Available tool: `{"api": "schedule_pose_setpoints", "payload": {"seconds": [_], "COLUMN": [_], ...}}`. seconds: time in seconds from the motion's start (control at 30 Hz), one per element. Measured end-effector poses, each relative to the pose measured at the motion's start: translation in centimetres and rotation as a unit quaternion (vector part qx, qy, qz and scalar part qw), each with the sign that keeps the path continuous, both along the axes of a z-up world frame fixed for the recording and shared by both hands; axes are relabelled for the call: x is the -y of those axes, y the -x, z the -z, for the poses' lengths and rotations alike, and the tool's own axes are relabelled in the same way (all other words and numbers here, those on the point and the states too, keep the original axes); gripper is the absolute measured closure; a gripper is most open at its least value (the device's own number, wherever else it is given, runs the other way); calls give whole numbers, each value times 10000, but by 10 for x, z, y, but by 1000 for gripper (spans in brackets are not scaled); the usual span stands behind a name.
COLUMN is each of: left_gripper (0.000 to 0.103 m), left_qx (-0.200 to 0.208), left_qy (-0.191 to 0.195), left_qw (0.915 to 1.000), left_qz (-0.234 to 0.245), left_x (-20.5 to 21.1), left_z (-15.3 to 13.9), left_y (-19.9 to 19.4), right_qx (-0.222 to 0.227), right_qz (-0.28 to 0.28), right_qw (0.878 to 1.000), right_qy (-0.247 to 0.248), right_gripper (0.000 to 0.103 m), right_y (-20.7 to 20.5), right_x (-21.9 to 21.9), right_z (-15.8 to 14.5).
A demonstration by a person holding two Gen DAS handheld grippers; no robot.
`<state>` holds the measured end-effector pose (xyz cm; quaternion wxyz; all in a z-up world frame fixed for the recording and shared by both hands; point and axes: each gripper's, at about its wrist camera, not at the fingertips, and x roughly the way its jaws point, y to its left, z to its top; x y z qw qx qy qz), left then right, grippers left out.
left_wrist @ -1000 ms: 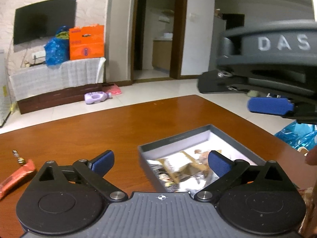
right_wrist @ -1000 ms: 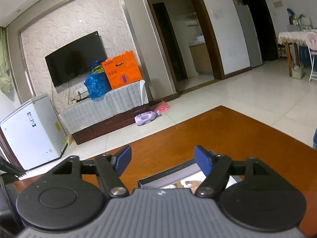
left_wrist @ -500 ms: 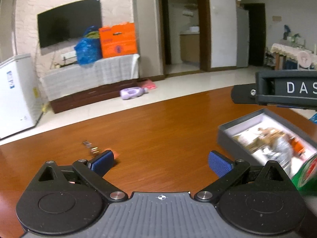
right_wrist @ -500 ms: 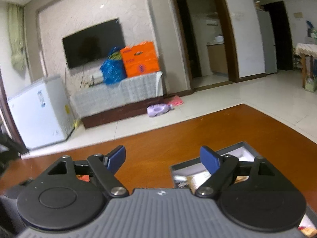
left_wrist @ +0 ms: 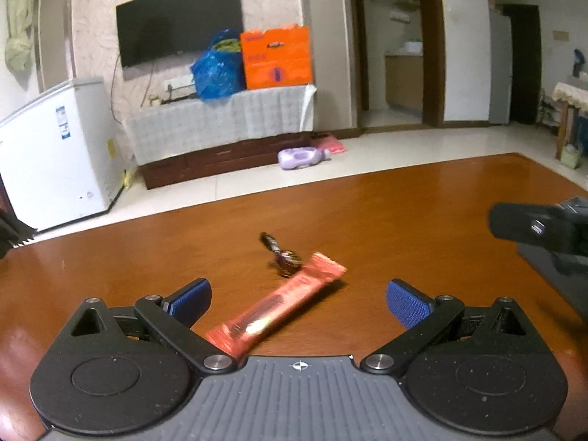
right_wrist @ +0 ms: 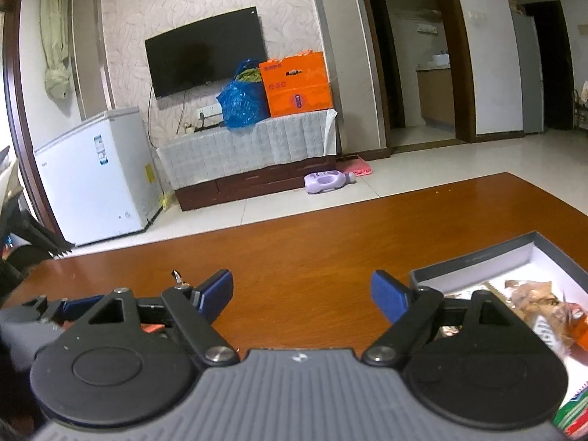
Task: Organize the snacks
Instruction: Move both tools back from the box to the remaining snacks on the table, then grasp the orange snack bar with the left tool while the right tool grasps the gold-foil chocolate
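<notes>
The left gripper (left_wrist: 298, 299) hangs spread wide over the worktop (left_wrist: 404, 213), the red bar (left_wrist: 279, 303) lying slantwise between its fingers. A small dark candy (left_wrist: 281, 255) touches the bar's far end and may get nudged away if the fingers close carelessly. Rightward, the right gripper (right_wrist: 301, 292) is spread and empty beside the box (right_wrist: 477, 257) of snacks.

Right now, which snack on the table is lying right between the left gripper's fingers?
The long red snack bar, lying flat between the open left gripper. The small dark candy sits beyond its far end; other snacks are in the gray box.
</notes>
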<state>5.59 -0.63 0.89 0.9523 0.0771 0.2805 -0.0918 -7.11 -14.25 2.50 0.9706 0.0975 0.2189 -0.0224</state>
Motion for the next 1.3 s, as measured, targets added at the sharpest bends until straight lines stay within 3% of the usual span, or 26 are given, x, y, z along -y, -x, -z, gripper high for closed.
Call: {"api": "schedule_pose_setpoints", "payload": {"seconds": [0.1,0.3,0.47,0.53,0.6,0.73,0.83,1.03,1.2,1.3], "left_gripper": [1,1,4,10,23,60,75,77,80,80], "left_qx": [-58,-544,-590,-586,-576,-535,-447,-393,-527,-557], "left_qy": [53,217,47,82,170,223,79,-21,58,-44], "left_qw": [9999,9983,9981,9981,9980,9977,9970,9883,9847,9828], "left_qz": [-68,69,149,182,216,361,625,1476,1662,1761], "left_x": [-7,-15,-16,-15,-16,-18,-16,-10,-14,-19], "left_z": [5,25,33,32,32,30,31,32,34,33], "left_y": [-14,-29,-28,-28,-28,-23,-13,7,10,13], "right_qx": [-89,-214,-183,-197,-188,-206,-256,-371,-342,-665], "right_qz": [-23,-72,-163,-240,-385,-915,-1263,-1627,-1971,-2175], "right_qw": [9999,9997,9997,9995,9991,9956,9915,9850,9779,9723], "right_qy": [44,79,-71,-82,-64,-57,184,450,605,533], "right_gripper": [19,19,19,19,19,19,19,19,19,20], "right_y": [-10,-24,-45,-53,-62,-83,-103,-137,-154,-169], "right_x": [-9,-16,-12,-16,-19,-33,-48,-71,-88,-98], "right_z": [7,17,23,27,29,35,40,47,47,53]}}
